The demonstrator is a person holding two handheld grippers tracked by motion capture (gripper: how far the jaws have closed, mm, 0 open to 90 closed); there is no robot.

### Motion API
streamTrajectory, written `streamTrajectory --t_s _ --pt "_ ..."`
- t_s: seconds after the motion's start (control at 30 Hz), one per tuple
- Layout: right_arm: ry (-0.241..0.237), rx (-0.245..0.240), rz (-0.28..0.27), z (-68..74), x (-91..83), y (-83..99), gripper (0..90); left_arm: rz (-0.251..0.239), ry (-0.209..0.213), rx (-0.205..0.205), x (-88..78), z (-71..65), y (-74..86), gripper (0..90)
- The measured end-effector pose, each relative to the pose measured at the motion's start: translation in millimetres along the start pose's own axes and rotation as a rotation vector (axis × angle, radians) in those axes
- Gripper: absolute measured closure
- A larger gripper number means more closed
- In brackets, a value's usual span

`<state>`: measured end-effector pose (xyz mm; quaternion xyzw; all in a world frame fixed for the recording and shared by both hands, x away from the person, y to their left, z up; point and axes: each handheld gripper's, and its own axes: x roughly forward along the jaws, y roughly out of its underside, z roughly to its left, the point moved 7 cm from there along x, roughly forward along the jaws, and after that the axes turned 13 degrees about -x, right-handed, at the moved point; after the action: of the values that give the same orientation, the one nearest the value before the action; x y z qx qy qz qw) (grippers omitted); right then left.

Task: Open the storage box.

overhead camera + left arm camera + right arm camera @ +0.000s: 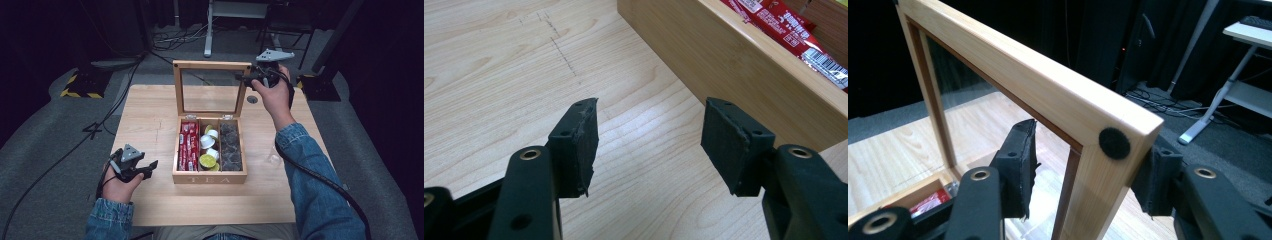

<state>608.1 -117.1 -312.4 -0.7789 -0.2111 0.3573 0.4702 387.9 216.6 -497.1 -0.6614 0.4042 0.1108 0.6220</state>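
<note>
Lid (212, 65) of the tea box (210, 177) stands upright at the back of the box, a wooden frame around a clear pane, and your right gripper (243, 78) is at its top right corner. In the right gripper view that corner (1098, 165) sits between the jaws, with a black felt dot (1114, 143) on its face. You can see a gap between the left pad (1020, 165) and the pane, so that pad is not pressing; the other pad is hidden behind the frame. Your right jaws stand apart around the corner and do not clamp it.

The box sits in the middle of the wooden table (150, 115), front wall lettered TEA toward you. Its three compartments hold red packets (188, 146) on the left, white and yellow-green capsules (209, 148) in the middle, and dark capsules (231, 146) on the right.

Your left gripper (150, 169) rests low at the near left of the table, just beside the box's front left corner and apart from it. In the left gripper view its jaws are parted with only bare table between them; the box's side wall (744, 65) runs past ahead on the right, red packets (794, 30) showing over the rim.
</note>
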Motion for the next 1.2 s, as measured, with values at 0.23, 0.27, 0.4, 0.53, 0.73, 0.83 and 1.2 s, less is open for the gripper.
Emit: streamTrajectory --t_s 0.23,0.27,0.4,0.53,0.73,0.83,1.2 --pt "0.025 0.037 0.005 -3.9 11.7 4.3 45.8 0.005 0.007 -0.002 2.8 -1.6 0.2 40.2" --pt "0.026 0.039 0.010 -4.4 13.1 5.5 45.8 0.005 0.008 -0.001 3.0 -1.7 0.0 40.1" --pt "0.032 0.055 0.018 -4.5 17.4 9.4 44.9 0.006 0.011 0.004 4.1 -2.1 -0.5 40.1" --pt "0.032 0.056 0.041 -3.3 22.3 16.0 43.6 0.008 0.012 0.001 5.0 -3.0 -0.9 39.9" --pt "0.038 0.077 0.055 -3.2 29.7 21.2 40.1 0.010 0.015 0.011 6.5 -3.9 -1.8 39.5" --pt "0.041 0.083 0.061 -3.6 33.0 24.1 39.5 0.007 0.015 0.005 6.2 -3.4 -1.7 39.5" --pt "0.031 0.117 0.078 -1.8 44.0 40.8 37.1 0.014 0.012 0.003 6.4 -0.2 0.5 39.3"
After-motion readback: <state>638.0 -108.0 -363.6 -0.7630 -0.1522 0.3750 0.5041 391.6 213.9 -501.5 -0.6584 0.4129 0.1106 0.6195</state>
